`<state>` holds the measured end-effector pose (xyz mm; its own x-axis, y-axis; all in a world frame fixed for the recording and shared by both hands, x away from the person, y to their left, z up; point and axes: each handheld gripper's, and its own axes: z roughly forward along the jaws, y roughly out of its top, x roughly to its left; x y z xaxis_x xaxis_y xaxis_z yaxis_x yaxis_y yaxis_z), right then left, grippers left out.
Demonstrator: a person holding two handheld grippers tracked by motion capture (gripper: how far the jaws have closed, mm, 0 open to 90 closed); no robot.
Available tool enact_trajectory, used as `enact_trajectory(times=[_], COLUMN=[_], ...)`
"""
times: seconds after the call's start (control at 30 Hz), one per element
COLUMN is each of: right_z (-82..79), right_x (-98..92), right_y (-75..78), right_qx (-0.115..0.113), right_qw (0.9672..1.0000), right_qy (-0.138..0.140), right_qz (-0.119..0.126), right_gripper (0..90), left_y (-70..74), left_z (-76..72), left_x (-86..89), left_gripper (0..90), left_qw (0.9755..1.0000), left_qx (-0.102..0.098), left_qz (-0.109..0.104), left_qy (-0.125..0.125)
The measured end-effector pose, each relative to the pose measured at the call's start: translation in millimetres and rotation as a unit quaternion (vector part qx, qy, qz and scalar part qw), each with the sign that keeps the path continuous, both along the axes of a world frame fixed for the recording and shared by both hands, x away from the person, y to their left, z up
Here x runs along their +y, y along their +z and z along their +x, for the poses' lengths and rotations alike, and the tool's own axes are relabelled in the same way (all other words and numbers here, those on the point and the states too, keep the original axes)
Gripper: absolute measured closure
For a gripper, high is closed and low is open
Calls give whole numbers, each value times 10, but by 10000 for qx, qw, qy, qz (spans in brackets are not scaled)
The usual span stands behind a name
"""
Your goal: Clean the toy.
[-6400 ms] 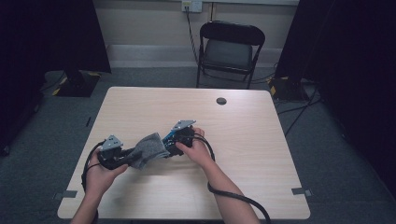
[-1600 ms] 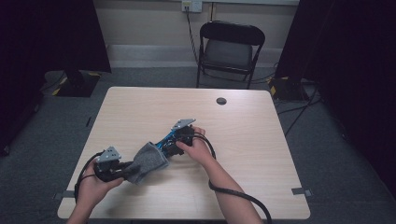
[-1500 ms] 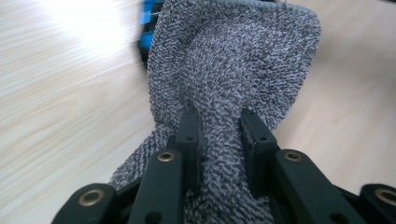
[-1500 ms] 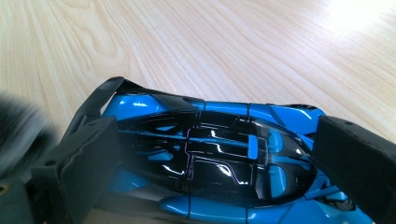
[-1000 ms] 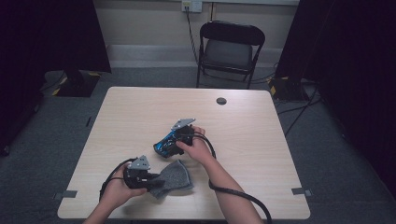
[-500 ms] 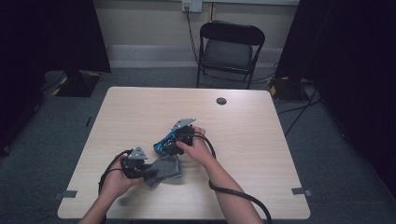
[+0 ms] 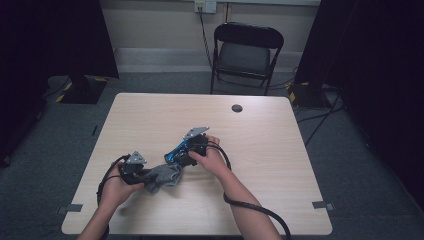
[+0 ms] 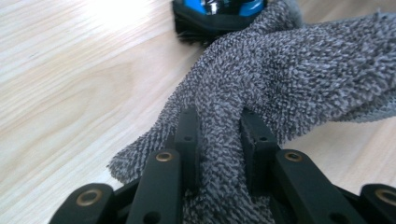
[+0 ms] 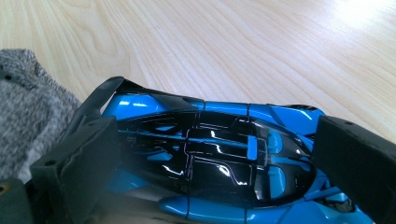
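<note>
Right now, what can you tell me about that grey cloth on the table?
The grey cloth looks like looped terry fabric, soft and crumpled. It lies bunched on the wooden table, one fold pinched between the jaws of the left tool. Its far end touches the blue and black toy car, which the right tool grips.

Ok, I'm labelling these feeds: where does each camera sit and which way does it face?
High view: above the person's side, looking forward and down at the light wooden table; forearms, both hands show.
Left gripper view: rides the left gripper, fingers pinching the grey knitted cloth.
Right gripper view: rides the right gripper, fingers flanking the glossy blue-and-black toy car.
Both gripper views share cloth, car and tabletop.
</note>
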<state>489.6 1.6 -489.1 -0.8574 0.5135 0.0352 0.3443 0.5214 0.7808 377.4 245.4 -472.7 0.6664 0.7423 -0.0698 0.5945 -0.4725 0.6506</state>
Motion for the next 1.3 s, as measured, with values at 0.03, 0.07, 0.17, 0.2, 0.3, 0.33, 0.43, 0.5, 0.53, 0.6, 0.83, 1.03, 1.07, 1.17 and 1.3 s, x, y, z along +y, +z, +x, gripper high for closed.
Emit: enact_trajectory(times=[0.03,0.07,0.17,0.2,0.3,0.33,0.43,0.5,0.53,0.6,0.83,1.03,1.07,1.17,1.3], right_z=[0,0,1,1,1,1,1,3,2,0,1,2,3,1,2], right_x=[1,1,-1,-1,-1,-1,0,0,0,0,-1,-1,-1,-1,-1], right_y=[0,1,-1,-1,-1,-2,3,4,3,2,2,1,0,1,-2], right_qx=[5,9,-1,2,0,-6,14,15,12,13,14,5,4,10,0], right_qw=[10000,10000,10000,10000,10000,10000,10000,10000,10000,10000,10000,10000,10000,10000,10000], right_qy=[-3,0,3,3,6,8,6,9,6,1,4,5,11,3,12], right_qz=[4,1,13,12,12,17,-14,-19,-13,-1,-2,2,9,2,15], right_gripper=[8,8,8,8,7,8,8,8,8,8,8,8,8,8,8], left_y=[2,6,9,8,-3,-5,-4,-5,-6,-11,-11,-20,-18,-14,-23], left_z=[3,10,20,27,39,43,45,53,54,64,99,108,113,127,145], left_x=[12,37,77,100,147,159,164,177,180,192,282,320,322,331,351], left_gripper=[718,718,719,719,719,719,719,719,719,719,719,720,720,720,720], left_qw=[10000,9999,9997,9997,9994,9992,9989,9988,9987,9984,9971,9959,9959,9951,9931], left_qx=[-24,-42,-77,-79,-91,-115,-154,-159,-157,-145,-129,-165,-165,-184,-188], left_qz=[40,76,146,140,78,87,130,122,113,69,63,34,26,5,-92], left_qy=[26,83,159,199,322,367,416,449,478,535,749,890,894,976,1150])
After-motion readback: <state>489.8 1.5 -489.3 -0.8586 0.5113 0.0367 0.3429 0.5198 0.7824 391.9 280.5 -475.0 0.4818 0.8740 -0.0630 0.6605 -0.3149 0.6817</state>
